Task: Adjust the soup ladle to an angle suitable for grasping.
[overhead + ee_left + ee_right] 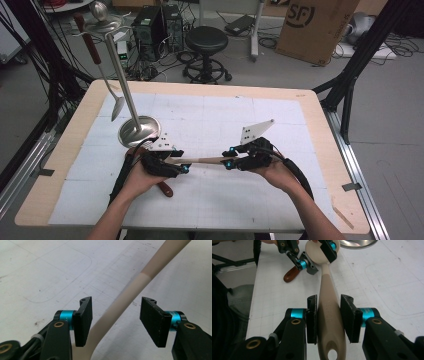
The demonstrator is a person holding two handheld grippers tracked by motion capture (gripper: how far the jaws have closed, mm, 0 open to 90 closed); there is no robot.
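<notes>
A matt cream spoon (329, 312), smooth like plastic or silicone, has a slightly darker handle end. The right gripper (329, 318) and left gripper (115, 320) are matt black plastic, with finely textured black jaw pads, glossy turquoise metal collars and brass-coloured screws. At the far left, a polished metal stand (137, 130) shines like a mirror. A glossy reddish-brown wooden handle (166, 189) lies near. The table (320, 107) has a pale wood rim under a matt white gridded sheet (210, 115).
</notes>
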